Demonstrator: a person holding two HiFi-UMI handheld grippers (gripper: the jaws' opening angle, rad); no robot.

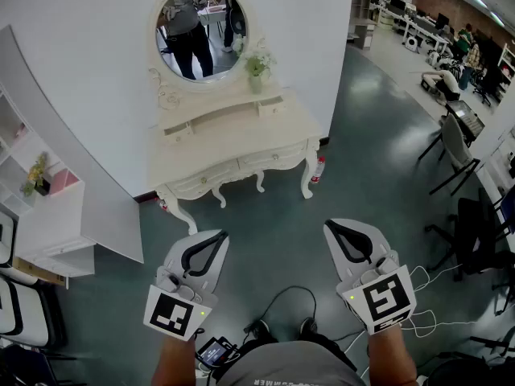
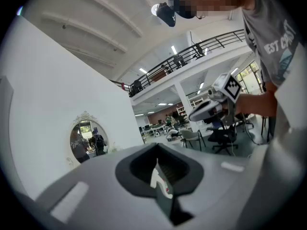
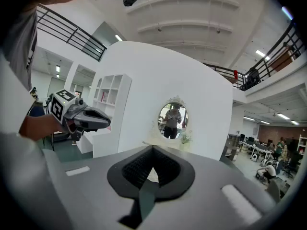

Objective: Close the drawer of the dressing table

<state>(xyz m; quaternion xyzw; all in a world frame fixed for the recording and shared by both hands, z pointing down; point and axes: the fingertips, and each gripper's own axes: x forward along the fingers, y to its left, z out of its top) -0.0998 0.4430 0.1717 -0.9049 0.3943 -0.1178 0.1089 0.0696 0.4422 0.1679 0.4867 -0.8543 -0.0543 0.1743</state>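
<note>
White dressing table (image 1: 233, 139) with oval mirror (image 1: 201, 30), against the wall (image 1: 80, 39) — left gripper (image 1: 219, 238) and right gripper (image 1: 331, 227) well apart from it, jaws together on nothing.

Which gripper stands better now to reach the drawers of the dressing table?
Probably left: the left gripper faces the dressing table front; the right gripper is off past its end. Both are shut, empty.

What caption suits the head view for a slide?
Left gripper and right gripper, both shut, face a white dressing table with oval mirror.
</note>
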